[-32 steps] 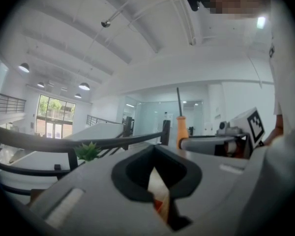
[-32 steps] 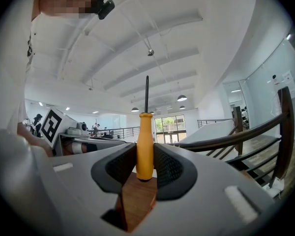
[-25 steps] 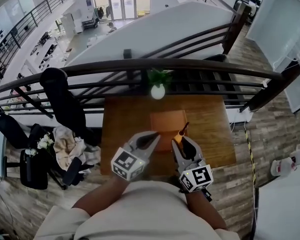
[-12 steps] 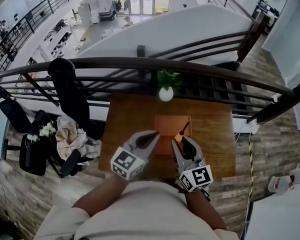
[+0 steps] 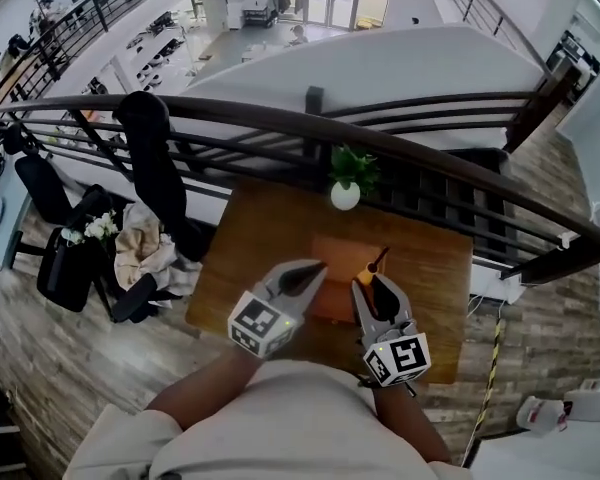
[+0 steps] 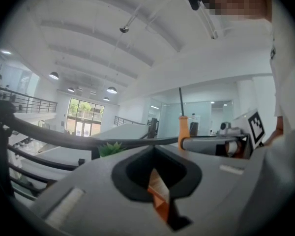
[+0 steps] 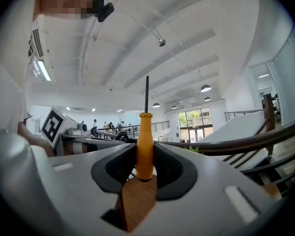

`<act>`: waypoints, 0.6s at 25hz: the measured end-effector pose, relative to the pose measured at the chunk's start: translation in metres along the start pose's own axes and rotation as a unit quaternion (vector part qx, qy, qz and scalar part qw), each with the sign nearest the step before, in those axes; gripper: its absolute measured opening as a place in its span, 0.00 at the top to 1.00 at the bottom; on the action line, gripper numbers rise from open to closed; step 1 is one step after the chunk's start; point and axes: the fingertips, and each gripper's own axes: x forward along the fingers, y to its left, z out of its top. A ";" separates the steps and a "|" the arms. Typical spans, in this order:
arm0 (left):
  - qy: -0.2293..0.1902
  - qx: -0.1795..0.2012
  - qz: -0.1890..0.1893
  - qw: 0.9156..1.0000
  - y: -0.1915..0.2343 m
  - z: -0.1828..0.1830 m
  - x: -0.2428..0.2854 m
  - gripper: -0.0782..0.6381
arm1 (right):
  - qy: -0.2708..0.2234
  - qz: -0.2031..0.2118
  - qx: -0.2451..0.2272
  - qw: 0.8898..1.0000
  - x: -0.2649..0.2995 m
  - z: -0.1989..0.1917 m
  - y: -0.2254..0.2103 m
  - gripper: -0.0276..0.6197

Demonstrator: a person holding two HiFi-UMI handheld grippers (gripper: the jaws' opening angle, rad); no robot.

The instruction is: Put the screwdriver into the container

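Note:
My right gripper (image 5: 370,280) (image 7: 146,154) is shut on the orange handle of the screwdriver (image 5: 366,267) (image 7: 144,146). It holds the tool upright, with the thin dark shaft pointing up past the jaws. The screwdriver (image 6: 183,129) also shows at the right of the left gripper view. The container (image 5: 332,256), a flat orange-brown box, lies on the wooden table (image 5: 245,243) just ahead of both grippers. My left gripper (image 5: 318,266) (image 6: 155,146) hovers beside the right one with its tips together and nothing in it. Both hang over the table's near edge.
A small plant in a white pot (image 5: 346,182) stands at the table's far edge, against a dark railing (image 5: 410,153). Beyond the railing is a drop to a lower floor. Black office chairs (image 5: 65,268) and draped clothing (image 5: 140,253) crowd the floor at the left.
The head view has swung, so the table, plant and railing sit further right and more tilted. Both grippers keep their places side by side, the screwdriver still gripped.

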 end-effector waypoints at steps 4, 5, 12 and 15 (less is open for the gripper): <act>-0.005 -0.004 0.027 1.000 -0.003 0.000 0.018 0.89 | 0.005 0.028 -0.006 1.000 0.001 0.001 -0.022 0.78; -0.006 -0.006 0.035 0.999 -0.005 -0.001 0.021 0.89 | 0.005 0.035 -0.007 0.999 0.000 0.002 -0.028 0.78; -0.008 -0.014 0.083 0.996 -0.014 -0.012 0.038 0.89 | 0.014 0.087 -0.013 0.996 -0.006 -0.005 -0.049 0.78; -0.002 -0.012 0.095 0.995 -0.021 -0.018 0.046 0.89 | 0.019 0.103 -0.011 0.994 -0.012 -0.012 -0.058 0.78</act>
